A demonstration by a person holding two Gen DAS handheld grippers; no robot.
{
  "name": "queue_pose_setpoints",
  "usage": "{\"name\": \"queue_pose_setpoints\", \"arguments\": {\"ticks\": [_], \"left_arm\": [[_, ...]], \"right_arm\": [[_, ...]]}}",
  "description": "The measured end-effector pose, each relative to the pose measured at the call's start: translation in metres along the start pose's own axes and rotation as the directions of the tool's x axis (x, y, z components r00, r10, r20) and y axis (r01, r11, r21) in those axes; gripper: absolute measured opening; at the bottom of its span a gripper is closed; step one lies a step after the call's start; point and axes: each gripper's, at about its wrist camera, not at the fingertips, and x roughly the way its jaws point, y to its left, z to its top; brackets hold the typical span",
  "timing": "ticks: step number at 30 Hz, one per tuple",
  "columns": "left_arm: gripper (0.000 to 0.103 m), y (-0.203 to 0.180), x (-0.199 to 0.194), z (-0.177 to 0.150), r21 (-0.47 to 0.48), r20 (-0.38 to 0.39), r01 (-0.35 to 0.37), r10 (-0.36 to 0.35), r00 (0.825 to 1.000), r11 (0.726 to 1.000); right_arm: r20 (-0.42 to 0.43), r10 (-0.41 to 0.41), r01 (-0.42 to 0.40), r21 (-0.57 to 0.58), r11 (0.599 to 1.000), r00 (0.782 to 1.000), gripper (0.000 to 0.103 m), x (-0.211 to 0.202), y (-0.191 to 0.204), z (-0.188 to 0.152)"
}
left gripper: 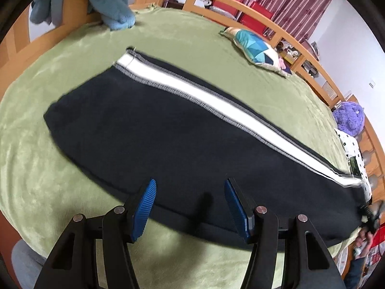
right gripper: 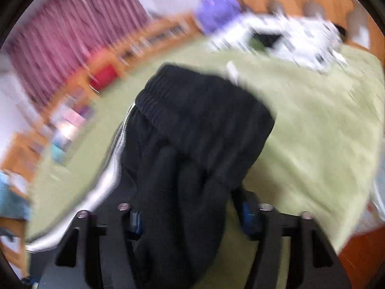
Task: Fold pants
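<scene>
Black pants [left gripper: 149, 130] with a white side stripe [left gripper: 216, 110] lie folded lengthwise on the green blanket [left gripper: 48, 168]. My left gripper [left gripper: 190, 207] is open and empty, its blue pads just above the near edge of the pants. In the blurred right wrist view, the waistband end of the pants [right gripper: 192, 110] is bunched and draped over my right gripper [right gripper: 192, 214]. Black cloth fills the gap between its blue pads [right gripper: 247, 214], which look closed on it. The right gripper and a hand show at the far right of the left wrist view [left gripper: 368, 216].
A blue plush toy [left gripper: 113, 4] sits at the far bed edge. A patterned cushion [left gripper: 257, 48], a purple plush [left gripper: 349, 118] and a white dotted cloth [left gripper: 353, 154] lie along the right side. A wooden bed rail [left gripper: 240, 7] runs around the bed.
</scene>
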Motion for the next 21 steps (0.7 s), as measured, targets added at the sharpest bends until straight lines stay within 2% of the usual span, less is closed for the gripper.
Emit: {"name": "queue_pose_setpoints", "arguments": {"ticks": [1, 2, 5, 9, 12, 16, 18, 21], "left_arm": [[0.057, 0.004, 0.001, -0.002, -0.003, -0.007, 0.001, -0.001, 1.0, 1.0], [0.057, 0.007, 0.0, -0.003, -0.005, -0.01, 0.004, -0.004, 1.0, 1.0], [0.057, 0.018, -0.002, -0.006, -0.013, -0.015, 0.015, -0.015, 1.0, 1.0], [0.057, 0.035, -0.008, -0.005, -0.022, 0.0, 0.036, -0.036, 0.999, 0.999], [0.057, 0.049, -0.011, -0.003, -0.034, 0.011, 0.032, -0.031, 0.999, 0.999], [0.057, 0.077, -0.015, 0.005, -0.087, 0.027, 0.005, -0.003, 1.0, 0.996], [0.057, 0.085, -0.016, 0.006, -0.092, 0.026, 0.003, -0.001, 1.0, 0.996], [0.057, 0.094, -0.018, 0.005, -0.102, 0.032, 0.038, -0.035, 0.999, 0.994]], "right_arm": [[-0.08, -0.042, 0.042, -0.001, 0.999, 0.996, 0.06, 0.015, -0.009, -0.012], [-0.113, -0.07, 0.071, -0.002, 0.997, 0.991, 0.058, 0.02, -0.016, -0.024], [-0.058, -0.067, 0.067, 0.01, 0.998, 0.996, 0.061, 0.002, -0.03, -0.05], [-0.024, -0.126, 0.124, -0.059, 0.991, 0.992, 0.061, -0.033, -0.01, -0.074], [0.027, -0.093, 0.096, -0.152, 0.984, 0.995, 0.061, -0.065, 0.025, -0.103], [0.061, -0.01, 0.028, -0.306, 0.952, 0.998, 0.061, -0.094, 0.098, -0.148], [0.062, 0.028, -0.003, -0.372, 0.928, 0.998, 0.061, -0.099, 0.135, -0.169], [0.016, 0.107, -0.088, -0.452, 0.888, 0.994, 0.061, -0.098, 0.191, -0.207]]}}
